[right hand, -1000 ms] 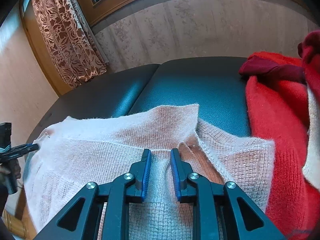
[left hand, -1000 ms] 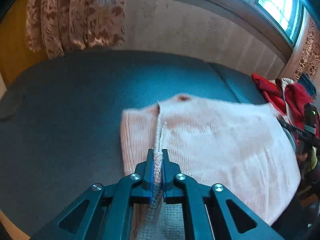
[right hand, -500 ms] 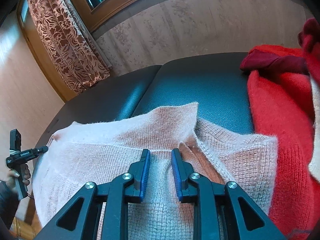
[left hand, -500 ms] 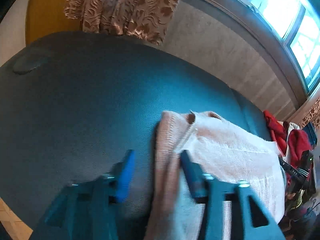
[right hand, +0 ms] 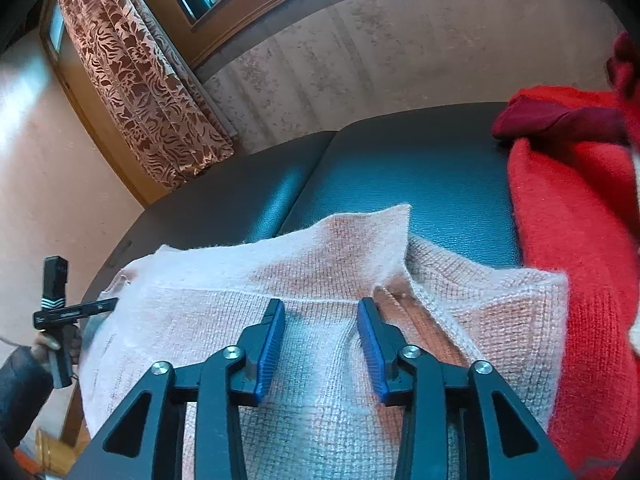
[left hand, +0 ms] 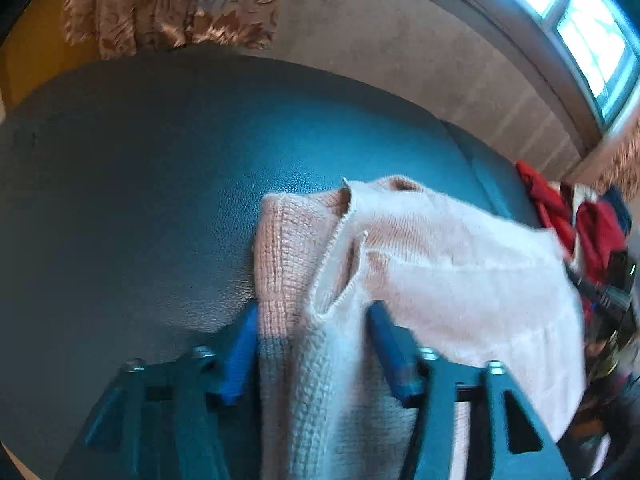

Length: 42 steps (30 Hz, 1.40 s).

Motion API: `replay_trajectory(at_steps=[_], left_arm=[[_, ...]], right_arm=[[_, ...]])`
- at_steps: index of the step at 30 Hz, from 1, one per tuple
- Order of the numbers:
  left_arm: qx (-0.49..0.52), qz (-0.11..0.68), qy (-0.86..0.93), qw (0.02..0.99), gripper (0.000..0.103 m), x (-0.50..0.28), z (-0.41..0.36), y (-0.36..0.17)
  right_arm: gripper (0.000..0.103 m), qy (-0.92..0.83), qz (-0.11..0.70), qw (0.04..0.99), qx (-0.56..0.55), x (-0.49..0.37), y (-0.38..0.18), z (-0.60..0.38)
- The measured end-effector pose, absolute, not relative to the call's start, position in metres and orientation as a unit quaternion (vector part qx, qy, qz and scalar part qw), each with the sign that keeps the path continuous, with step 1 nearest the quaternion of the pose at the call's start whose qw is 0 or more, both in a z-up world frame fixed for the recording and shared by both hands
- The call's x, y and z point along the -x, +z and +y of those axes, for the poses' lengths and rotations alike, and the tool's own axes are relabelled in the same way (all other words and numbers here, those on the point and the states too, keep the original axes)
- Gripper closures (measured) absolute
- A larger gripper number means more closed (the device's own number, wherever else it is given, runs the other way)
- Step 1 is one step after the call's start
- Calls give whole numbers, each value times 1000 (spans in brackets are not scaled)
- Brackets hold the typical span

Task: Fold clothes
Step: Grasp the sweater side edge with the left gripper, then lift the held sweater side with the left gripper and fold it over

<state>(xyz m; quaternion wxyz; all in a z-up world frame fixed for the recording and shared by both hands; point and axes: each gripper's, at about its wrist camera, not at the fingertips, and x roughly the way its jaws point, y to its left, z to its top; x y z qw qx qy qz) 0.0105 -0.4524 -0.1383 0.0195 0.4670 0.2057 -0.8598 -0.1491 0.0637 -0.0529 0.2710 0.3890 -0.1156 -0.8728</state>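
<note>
A: Where does the pink sweater lie?

B: It is spread flat on the dark padded surface, close to the near edge. In the right wrist view it fills the lower middle, with 1 folded flap running up to a point and a ribbed band beside it. In the left wrist view the same sweater shows a rolled, ribbed edge on its left side and a loose seam lying across it.

A: And the left gripper?

B: Its 2 blue pads stand either side of that rolled edge, and its jaws are closing. The knit sits between them; the left pad looks to be against the ribbing, while the right pad is partly behind a fold, so a firm pinch cannot be told. The picture is blurred there.

A: The right gripper?

B: Its jaws are opening. The 2 pads stand apart above the flat knit, just short of the fold line, and nothing is pinched between them.

A: What lies around it?

B: A red garment lies heaped at the right, touching the pink sweater's edge, with a darker red piece on top. Behind the surface is a pale papered wall, a patterned curtain at the left and a window above. At the far left of the right wrist view a hand holds the other gripper's handle.
</note>
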Motion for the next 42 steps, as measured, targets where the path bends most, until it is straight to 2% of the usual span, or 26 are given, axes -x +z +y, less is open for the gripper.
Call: replay_trajectory(at_steps=[2, 4, 6, 9, 11, 13, 16, 18, 19, 21, 23, 29, 34, 42], left_arm=[[-472, 237, -849, 18, 83, -11, -456, -139], [-472, 222, -853, 34, 86, -11, -450, -134], [-470, 216, -854, 52, 88, -9, -449, -131], [-453, 251, -851, 80, 88, -4, -462, -128], [-453, 272, -845, 84, 88, 1, -469, -124], [-454, 254, -848, 98, 88, 5, -471, -119], [-462, 220, -849, 133, 89, 12, -475, -111], [-466, 212, -847, 147, 90, 16, -480, -107], [-469, 198, -848, 146, 90, 19, -474, -104], [-476, 172, -850, 145, 90, 24, -465, -98], [-480, 166, -850, 144, 90, 21, -470, -92], [-456, 234, -854, 84, 91, 8, -460, -62], [-412, 312, -856, 12, 91, -8, -432, -24], [-354, 396, -844, -76, 92, 8, -333, 25]], right_arm=[[56, -871, -119, 278, -388, 149, -53, 64], [52, -869, -120, 284, -388, 149, -54, 64], [43, -863, -121, 300, -388, 149, -53, 61], [8, -851, -110, 332, -391, 147, -49, 51], [1, -844, -55, 338, -413, 143, -45, 34], [1, -832, 24, 333, -443, 138, -36, 16], [15, -819, 86, 353, -443, 120, -15, 12], [31, -804, 129, 367, -449, 106, -5, 14], [35, -795, 139, 377, -455, 100, -2, 17], [54, -784, 157, 386, -460, 92, 1, 21], [56, -778, 173, 395, -457, 87, 3, 23], [59, -754, 228, 379, -486, 109, -32, 29], [55, -765, 193, 397, -469, 112, -43, 42], [54, -795, 113, 409, -434, 108, -52, 64]])
